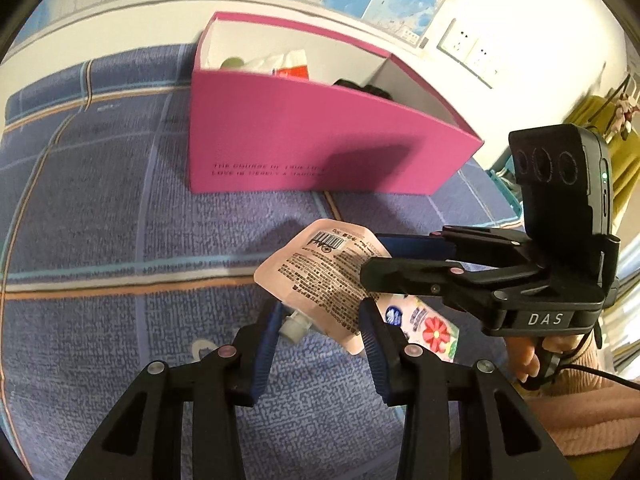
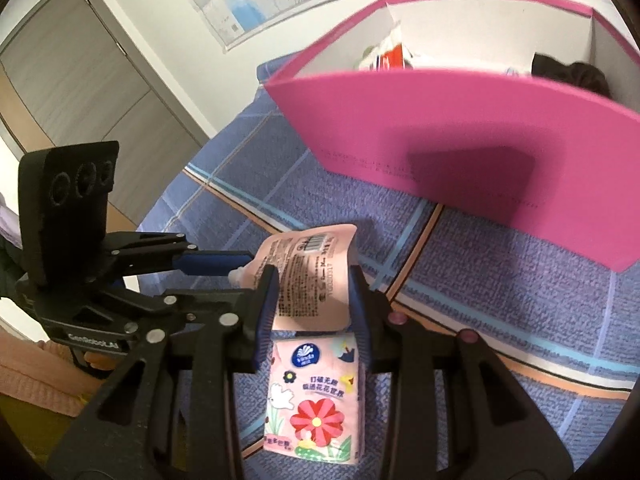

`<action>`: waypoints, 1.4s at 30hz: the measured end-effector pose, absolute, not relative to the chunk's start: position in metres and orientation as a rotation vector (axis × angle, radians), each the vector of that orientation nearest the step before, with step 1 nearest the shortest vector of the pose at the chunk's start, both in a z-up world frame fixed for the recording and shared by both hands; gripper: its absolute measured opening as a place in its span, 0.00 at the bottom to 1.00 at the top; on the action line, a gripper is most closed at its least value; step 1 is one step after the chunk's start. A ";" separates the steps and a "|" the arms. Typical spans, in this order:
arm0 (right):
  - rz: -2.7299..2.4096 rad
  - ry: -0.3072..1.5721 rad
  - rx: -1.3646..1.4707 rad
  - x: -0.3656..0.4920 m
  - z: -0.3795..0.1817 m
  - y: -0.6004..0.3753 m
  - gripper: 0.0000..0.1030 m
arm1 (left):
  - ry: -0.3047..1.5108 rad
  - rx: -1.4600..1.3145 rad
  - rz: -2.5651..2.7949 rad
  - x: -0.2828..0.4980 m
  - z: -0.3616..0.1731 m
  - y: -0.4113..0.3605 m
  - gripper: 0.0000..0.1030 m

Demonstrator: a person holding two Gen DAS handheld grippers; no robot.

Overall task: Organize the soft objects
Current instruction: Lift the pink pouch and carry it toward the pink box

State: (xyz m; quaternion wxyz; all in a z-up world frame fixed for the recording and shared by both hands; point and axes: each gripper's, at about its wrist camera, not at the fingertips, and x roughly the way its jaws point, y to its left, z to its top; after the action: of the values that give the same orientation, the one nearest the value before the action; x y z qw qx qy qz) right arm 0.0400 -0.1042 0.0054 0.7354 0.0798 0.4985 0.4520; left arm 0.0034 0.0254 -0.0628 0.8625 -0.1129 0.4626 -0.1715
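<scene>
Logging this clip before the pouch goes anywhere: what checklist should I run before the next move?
1. Right gripper clamped on pouch: ok.
2. Left gripper gripping the pouch at its cap end: ok, the pads meet it.
3. Pouch lifted off the tissue pack: cannot tell.
4. Box top open: ok.
5. Cloth between pouch and box free of things: ok.
</scene>
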 end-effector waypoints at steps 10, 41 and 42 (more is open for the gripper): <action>0.956 1.001 0.179 0.049 0.039 -0.125 0.37 | 0.895 -0.200 -0.395 0.023 -0.034 0.017 0.39; 0.834 0.832 0.189 0.101 0.089 -0.162 0.37 | 0.742 -0.121 -0.464 0.072 0.033 -0.003 0.39; 0.832 0.832 0.189 0.103 0.089 -0.162 0.37 | 0.743 -0.122 -0.464 0.074 0.033 -0.004 0.39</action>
State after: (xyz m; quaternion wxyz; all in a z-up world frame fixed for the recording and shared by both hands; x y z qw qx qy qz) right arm 0.1033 -0.1622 0.0888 0.8278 0.0892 0.3916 0.3918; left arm 0.0745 -0.0038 0.0332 0.9037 -0.0591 0.3596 -0.2247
